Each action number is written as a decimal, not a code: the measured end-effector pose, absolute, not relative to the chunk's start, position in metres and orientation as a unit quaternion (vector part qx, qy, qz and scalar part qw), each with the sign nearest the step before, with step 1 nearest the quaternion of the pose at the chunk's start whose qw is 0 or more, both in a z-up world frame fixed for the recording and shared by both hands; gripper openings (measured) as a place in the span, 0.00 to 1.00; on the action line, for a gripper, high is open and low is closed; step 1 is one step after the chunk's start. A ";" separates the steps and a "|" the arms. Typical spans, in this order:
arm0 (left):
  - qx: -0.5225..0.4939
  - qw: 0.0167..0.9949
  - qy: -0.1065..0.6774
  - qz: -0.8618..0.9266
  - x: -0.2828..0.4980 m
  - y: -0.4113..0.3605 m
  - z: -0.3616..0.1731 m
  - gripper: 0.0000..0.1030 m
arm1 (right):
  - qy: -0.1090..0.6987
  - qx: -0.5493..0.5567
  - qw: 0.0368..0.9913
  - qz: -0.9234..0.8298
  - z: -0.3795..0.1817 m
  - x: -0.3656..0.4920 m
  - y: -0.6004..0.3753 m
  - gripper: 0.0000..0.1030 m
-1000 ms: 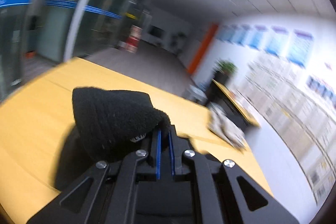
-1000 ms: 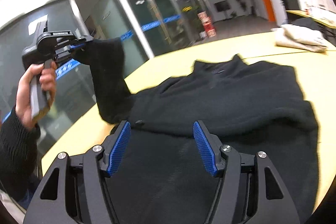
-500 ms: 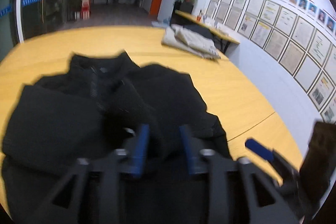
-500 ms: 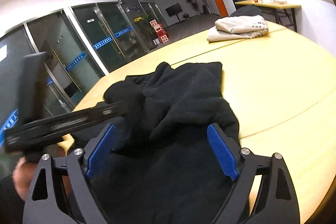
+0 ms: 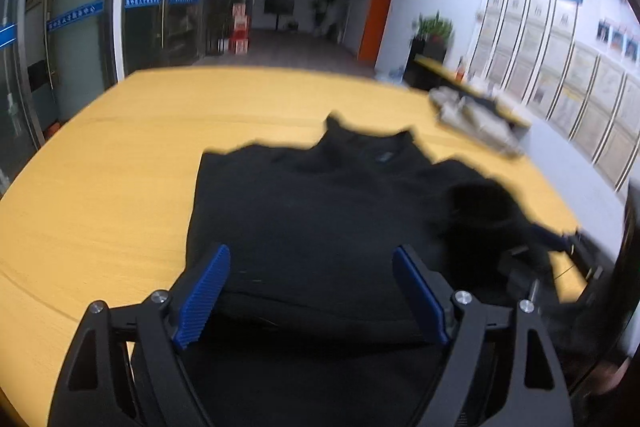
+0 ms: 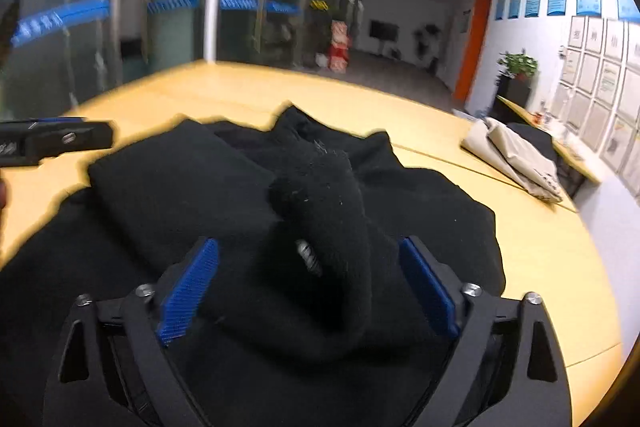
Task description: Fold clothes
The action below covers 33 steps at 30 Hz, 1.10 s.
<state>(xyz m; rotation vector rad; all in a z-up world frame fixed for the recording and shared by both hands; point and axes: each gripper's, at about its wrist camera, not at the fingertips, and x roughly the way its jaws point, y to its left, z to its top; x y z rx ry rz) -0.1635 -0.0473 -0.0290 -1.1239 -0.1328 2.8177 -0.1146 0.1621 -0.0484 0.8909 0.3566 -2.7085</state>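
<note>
A black fleece sweater [image 5: 312, 211] lies on the yellow wooden table [image 5: 100, 195], collar away from me, its left sleeve folded across the body [image 6: 176, 179]. My left gripper [image 5: 310, 291] is open and empty above the sweater's near hem. My right gripper [image 6: 308, 287] is open, its blue pads either side of the raised black right sleeve cuff [image 6: 324, 203], not closed on it. The right gripper also shows at the right edge of the left wrist view [image 5: 560, 247]. The left gripper's tip shows at the left of the right wrist view [image 6: 60, 141].
A folded beige garment [image 6: 516, 155] lies at the table's far right corner. A small desk with a plant [image 6: 518, 65] stands by the right wall. Glass doors [image 5: 160, 7] line the left. The table edge [image 6: 592, 267] runs close on the right.
My left gripper held the left sleeve in the air, laid it over the body and opened. It now hangs open over the hem. My right gripper has moved up to the right sleeve cuff.
</note>
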 end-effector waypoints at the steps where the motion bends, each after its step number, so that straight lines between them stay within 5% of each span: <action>1: -0.381 0.045 -0.032 0.923 -0.171 -0.049 -0.040 0.84 | 0.118 0.329 0.126 -0.928 -0.055 -0.128 0.164 0.27; 2: -0.390 0.039 -0.020 0.920 -0.177 -0.051 -0.051 0.84 | 0.099 0.344 0.118 -0.926 -0.059 -0.139 0.170 0.09; 11: -0.411 0.052 0.000 0.910 -0.184 -0.072 -0.084 0.84 | -0.165 0.313 0.011 -0.935 -0.063 -0.124 0.307 0.11; 17: -0.410 0.041 0.032 0.911 -0.183 -0.071 -0.084 0.84 | -0.224 0.359 -0.001 -0.906 -0.094 -0.105 0.333 0.26; 19: -0.409 0.041 0.036 0.911 -0.180 -0.072 -0.082 0.84 | -0.240 0.340 -0.003 -0.909 -0.081 -0.096 0.344 0.35; 24: -0.416 0.036 0.042 0.908 -0.185 -0.072 -0.088 0.85 | -0.195 0.262 -0.001 -0.945 -0.032 -0.085 0.355 0.76; 26: -0.414 0.032 0.033 0.909 -0.187 -0.076 -0.087 0.86 | -0.171 0.315 0.001 -0.934 -0.043 -0.111 0.355 0.76; 28: -0.413 0.027 0.025 0.910 -0.189 -0.081 -0.087 0.86 | -0.182 0.376 0.011 -0.908 -0.064 -0.134 0.357 0.54; 29: -0.412 0.025 0.021 0.910 -0.190 -0.083 -0.086 0.86 | -0.188 0.403 0.014 -0.895 -0.075 -0.143 0.360 0.23; 30: -0.412 0.023 0.017 0.911 -0.191 -0.085 -0.086 0.86 | -0.185 0.417 0.011 -0.890 -0.081 -0.147 0.361 0.12; 33: -0.410 0.016 0.005 0.912 -0.194 -0.092 -0.085 0.84 | -0.159 0.376 0.016 -0.913 -0.064 -0.134 0.352 0.05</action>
